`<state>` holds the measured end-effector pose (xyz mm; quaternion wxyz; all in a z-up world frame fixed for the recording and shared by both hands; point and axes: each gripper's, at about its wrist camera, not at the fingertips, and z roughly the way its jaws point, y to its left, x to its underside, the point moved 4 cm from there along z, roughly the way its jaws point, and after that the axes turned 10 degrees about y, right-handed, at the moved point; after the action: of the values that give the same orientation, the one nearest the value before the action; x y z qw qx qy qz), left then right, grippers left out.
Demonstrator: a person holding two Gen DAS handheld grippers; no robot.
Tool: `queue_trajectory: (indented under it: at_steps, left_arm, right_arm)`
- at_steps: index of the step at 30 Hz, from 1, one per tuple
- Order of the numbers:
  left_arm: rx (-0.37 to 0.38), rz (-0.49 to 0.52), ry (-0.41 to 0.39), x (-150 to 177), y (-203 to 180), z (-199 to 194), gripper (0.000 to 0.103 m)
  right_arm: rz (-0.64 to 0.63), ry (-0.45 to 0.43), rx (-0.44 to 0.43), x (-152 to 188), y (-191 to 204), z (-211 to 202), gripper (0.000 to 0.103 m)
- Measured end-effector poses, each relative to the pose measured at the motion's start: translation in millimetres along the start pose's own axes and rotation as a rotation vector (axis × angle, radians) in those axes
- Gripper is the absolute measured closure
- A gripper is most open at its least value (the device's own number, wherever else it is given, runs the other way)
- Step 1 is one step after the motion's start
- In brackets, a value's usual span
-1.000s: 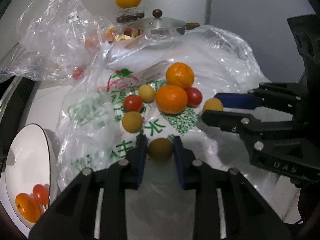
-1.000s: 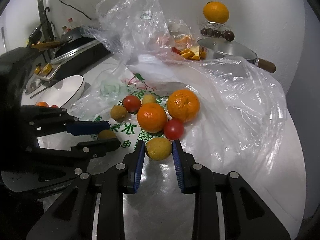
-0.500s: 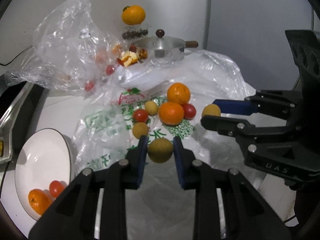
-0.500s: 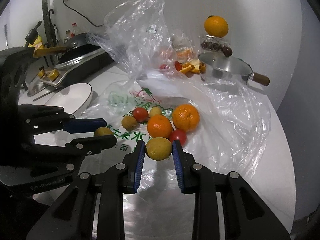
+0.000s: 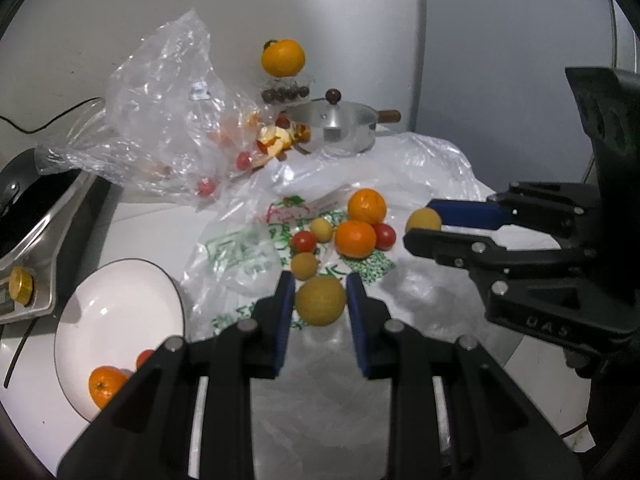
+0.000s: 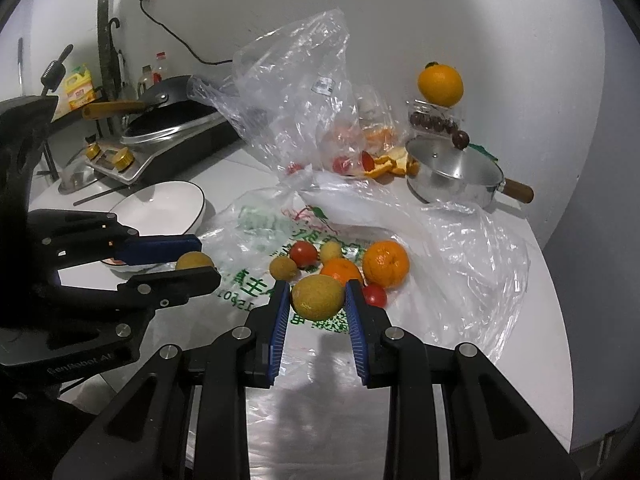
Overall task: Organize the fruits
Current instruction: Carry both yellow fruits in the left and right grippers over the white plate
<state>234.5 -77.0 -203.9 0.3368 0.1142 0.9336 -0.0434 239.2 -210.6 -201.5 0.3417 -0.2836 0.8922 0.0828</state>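
Observation:
My left gripper [image 5: 320, 300] is shut on a round yellow-brown fruit [image 5: 320, 301], held above the printed plastic bag [image 5: 240, 256]. My right gripper [image 6: 318, 298] is shut on a second yellow-brown fruit [image 6: 317, 297], also lifted off the bag. In the left wrist view the right gripper [image 5: 424, 224] comes in from the right; in the right wrist view the left gripper [image 6: 196, 258] comes in from the left. On the bag lie two oranges [image 5: 355, 239], two cherry tomatoes [image 5: 304, 241] and two small yellow fruits [image 5: 304, 266]. A white plate [image 5: 116, 312] at lower left holds an orange [image 5: 105, 386] and a tomato.
A steel pot with lid [image 5: 334, 128] stands at the back by the wall, with an orange [image 5: 283, 58] on a clear box of dark fruits behind it. A crumpled clear bag [image 5: 168, 120] holds tomatoes and peel. A stove with a black pan [image 6: 168, 120] sits at left.
Both grippers have risen and drawn back from the pile, each carrying its yellow-brown fruit. The fruits on the bag look smaller and farther, and more of the plate shows.

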Motion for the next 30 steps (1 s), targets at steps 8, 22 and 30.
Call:
queue_trajectory:
  at_steps: [8, 22, 30]
  left_arm:
    - [-0.009, -0.020, -0.034, 4.1, 15.3, -16.5, 0.076]
    - [-0.035, -0.057, -0.090, 12.8, 52.0, -45.2, 0.076]
    - [-0.047, -0.098, -0.112, 22.9, 78.5, -55.6, 0.076]
  right_arm:
    - [-0.030, -0.010, 0.007, -8.5, 17.5, -6.3, 0.073]
    - [-0.084, -0.040, 0.015, -31.2, 53.8, -13.5, 0.073]
    - [-0.123, -0.044, 0.013, -44.3, 80.5, -10.9, 0.073]
